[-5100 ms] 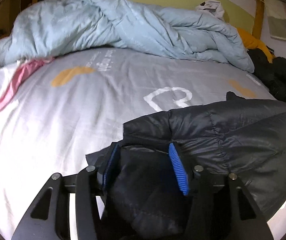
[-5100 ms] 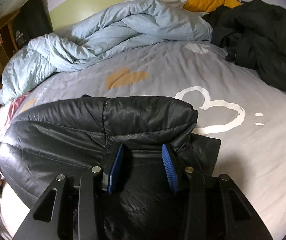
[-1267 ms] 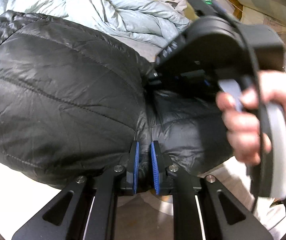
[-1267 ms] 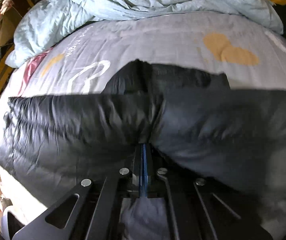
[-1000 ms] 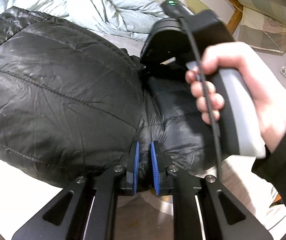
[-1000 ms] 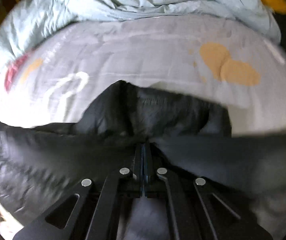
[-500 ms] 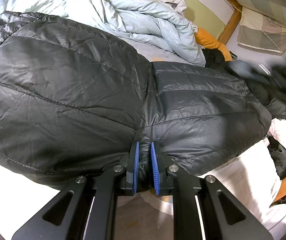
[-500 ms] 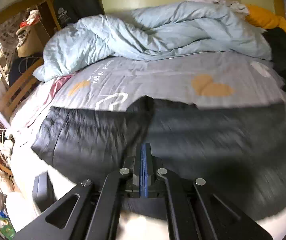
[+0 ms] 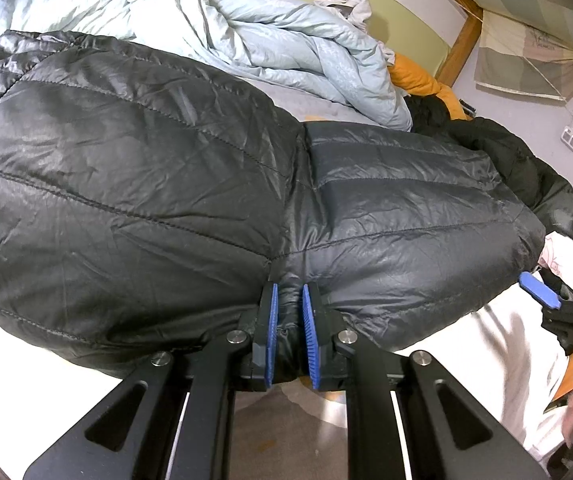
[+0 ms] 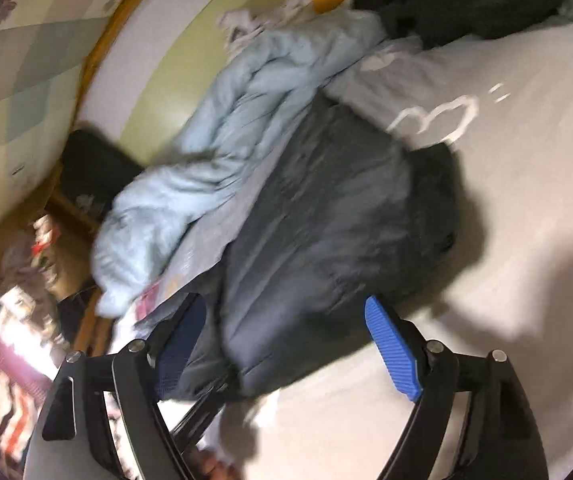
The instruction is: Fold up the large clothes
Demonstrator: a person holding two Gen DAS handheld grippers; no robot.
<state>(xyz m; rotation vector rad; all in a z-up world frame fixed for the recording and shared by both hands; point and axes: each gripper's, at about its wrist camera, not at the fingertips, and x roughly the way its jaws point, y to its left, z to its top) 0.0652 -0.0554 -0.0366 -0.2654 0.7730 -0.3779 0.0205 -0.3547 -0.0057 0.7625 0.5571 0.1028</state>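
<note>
Bed (image 9: 498, 344): pale grey sheet with white and orange shapes; a green headboard stands behind it.
Duvet (image 9: 270, 36): light blue, bunched along the head of the bed.
Jacket (image 9: 158, 184): black quilted, spread flat across the bed, folded over along a centre crease.
Left gripper (image 9: 287, 332): blue pads pinched on the jacket's near edge, right at the crease.
Right gripper (image 10: 284, 354): jaws have just been opening and stand wide apart with nothing pressed between them; the jacket lies ahead of it on the sheet, probably clear of both pads, though the view is blurred.
Dark clothes (image 9: 522, 160): heaped at the bed's far right side.
</note>
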